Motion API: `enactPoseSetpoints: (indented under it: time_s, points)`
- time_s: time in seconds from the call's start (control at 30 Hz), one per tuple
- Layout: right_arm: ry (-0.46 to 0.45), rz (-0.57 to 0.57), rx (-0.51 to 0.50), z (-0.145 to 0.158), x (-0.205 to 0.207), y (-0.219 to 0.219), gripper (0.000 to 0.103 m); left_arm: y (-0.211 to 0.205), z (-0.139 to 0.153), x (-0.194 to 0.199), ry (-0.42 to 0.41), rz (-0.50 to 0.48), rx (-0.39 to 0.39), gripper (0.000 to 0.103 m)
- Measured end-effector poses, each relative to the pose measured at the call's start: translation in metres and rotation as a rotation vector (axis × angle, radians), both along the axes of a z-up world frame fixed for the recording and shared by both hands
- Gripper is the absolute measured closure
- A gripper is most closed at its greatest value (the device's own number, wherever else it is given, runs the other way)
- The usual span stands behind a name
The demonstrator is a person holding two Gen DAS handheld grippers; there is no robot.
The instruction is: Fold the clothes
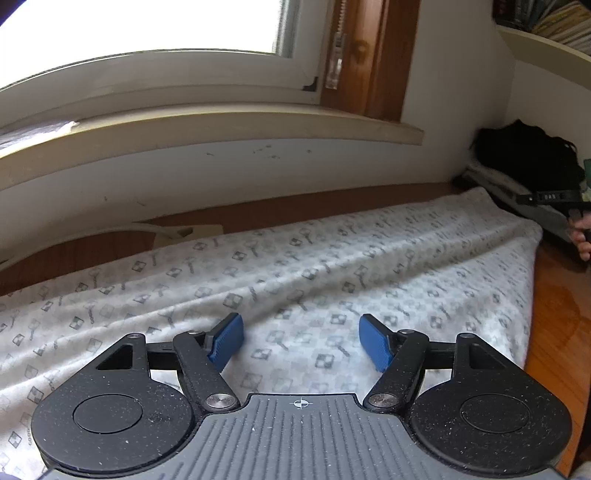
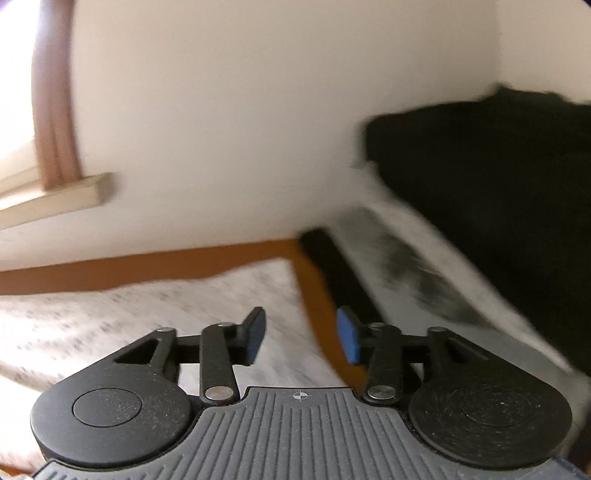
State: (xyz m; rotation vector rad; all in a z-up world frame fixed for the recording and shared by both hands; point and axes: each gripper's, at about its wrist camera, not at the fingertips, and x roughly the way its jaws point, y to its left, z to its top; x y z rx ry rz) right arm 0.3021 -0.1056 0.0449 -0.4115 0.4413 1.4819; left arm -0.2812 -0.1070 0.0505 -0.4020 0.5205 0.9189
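A white garment [image 1: 295, 273] printed with small grey motifs lies spread over a wooden table [image 1: 554, 306], with long creases running across it. My left gripper [image 1: 301, 341] hangs just above its near part, blue pads wide apart and nothing between them. In the blurred right wrist view the same white garment [image 2: 155, 317] lies lower left. My right gripper [image 2: 301, 336] is open over the garment's right edge and the bare table [image 2: 314, 295], holding nothing. The right gripper [image 1: 550, 197] and a hand also show at the far right of the left wrist view.
A pile of dark clothing [image 2: 491, 177] sits on folded pale and black items [image 2: 388, 258] at the right against the wall. A window sill [image 1: 207, 125] and a window run along the back. A shelf with books [image 1: 554, 33] hangs at the upper right.
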Motion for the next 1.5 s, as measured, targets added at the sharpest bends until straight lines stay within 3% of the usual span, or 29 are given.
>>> enactPoseSetpoints:
  time_s: [0.17, 0.3, 0.5, 0.6, 0.63, 0.7, 0.73, 0.77, 0.8, 0.83, 0.97, 1.07, 1.1, 1.13, 1.2, 1.23, 1.3, 1.33, 1.4, 1.43, 1.47, 1.5]
  points:
    - [0.019, 0.026, -0.065, 0.005, -0.011, 0.060, 0.054, 0.014, 0.020, -0.011, -0.014, 0.029, 0.029, 0.025]
    - [0.010, 0.005, -0.132, -0.007, -0.011, 0.096, 0.054, 0.041, 0.040, -0.031, 0.032, 0.050, 0.059, 0.027]
    - [0.022, 0.020, -0.155, -0.024, -0.014, 0.112, 0.055, 0.095, 0.028, -0.057, 0.112, 0.005, 0.017, 0.034]
    - [0.042, 0.034, -0.137, -0.026, -0.013, 0.111, 0.074, 0.113, 0.015, -0.060, 0.164, -0.026, -0.012, 0.039]
    - [0.048, 0.041, -0.131, -0.026, -0.013, 0.111, 0.086, 0.118, 0.012, -0.061, 0.172, -0.035, -0.018, 0.045]
    - [0.045, 0.056, -0.110, -0.025, -0.014, 0.110, 0.091, 0.121, 0.009, -0.065, 0.159, -0.056, -0.016, 0.049]
    - [0.027, 0.031, -0.087, -0.023, -0.015, 0.108, 0.092, 0.122, 0.009, -0.068, 0.151, -0.068, -0.015, 0.060]
    - [0.028, 0.031, -0.061, -0.020, -0.016, 0.105, 0.092, 0.123, 0.009, -0.069, 0.145, -0.081, -0.016, 0.091]
    - [0.028, 0.031, -0.034, -0.017, -0.017, 0.102, 0.092, 0.124, 0.010, -0.069, 0.146, -0.088, -0.015, 0.101]
    - [0.015, 0.021, 0.005, -0.014, -0.019, 0.099, 0.092, 0.124, 0.013, -0.070, 0.145, -0.071, 0.006, 0.103]
    - [-0.023, -0.019, 0.081, -0.007, -0.029, 0.095, 0.092, 0.121, 0.023, -0.079, 0.097, 0.047, 0.074, 0.103]
    - [-0.023, -0.042, -0.012, -0.015, -0.027, 0.107, 0.089, 0.116, 0.020, -0.079, 0.099, 0.041, 0.054, 0.103]
    - [-0.030, -0.050, -0.042, -0.018, -0.026, 0.109, 0.083, 0.114, 0.018, -0.078, 0.108, 0.029, 0.046, 0.102]
    - [-0.034, -0.048, -0.045, -0.019, -0.026, 0.109, 0.078, 0.113, 0.017, -0.077, 0.116, 0.016, 0.039, 0.093]
    - [-0.043, -0.045, -0.051, -0.021, -0.025, 0.107, 0.076, 0.110, 0.014, -0.076, 0.131, -0.006, 0.026, 0.066]
    - [-0.035, -0.043, -0.060, -0.022, -0.024, 0.108, 0.076, 0.111, 0.012, -0.076, 0.135, -0.014, 0.022, 0.047]
    - [-0.026, -0.042, -0.072, -0.025, -0.022, 0.108, 0.074, 0.113, 0.009, -0.076, 0.142, -0.031, 0.015, 0.043]
    - [-0.022, -0.043, -0.067, -0.026, -0.019, 0.108, 0.073, 0.113, 0.008, -0.076, 0.145, -0.039, 0.012, 0.045]
    - [-0.015, -0.044, -0.056, -0.030, -0.014, 0.108, 0.073, 0.114, 0.006, -0.076, 0.141, -0.060, 0.006, 0.063]
    - [-0.013, -0.044, -0.050, -0.037, -0.015, 0.110, 0.073, 0.114, 0.006, -0.076, 0.130, -0.072, 0.005, 0.093]
    - [-0.009, -0.045, -0.053, -0.036, -0.018, 0.107, 0.073, 0.114, 0.007, -0.075, 0.127, -0.078, 0.004, 0.103]
    - [0.003, -0.047, -0.049, -0.038, -0.016, 0.108, 0.073, 0.114, 0.009, -0.076, 0.121, -0.068, 0.022, 0.103]
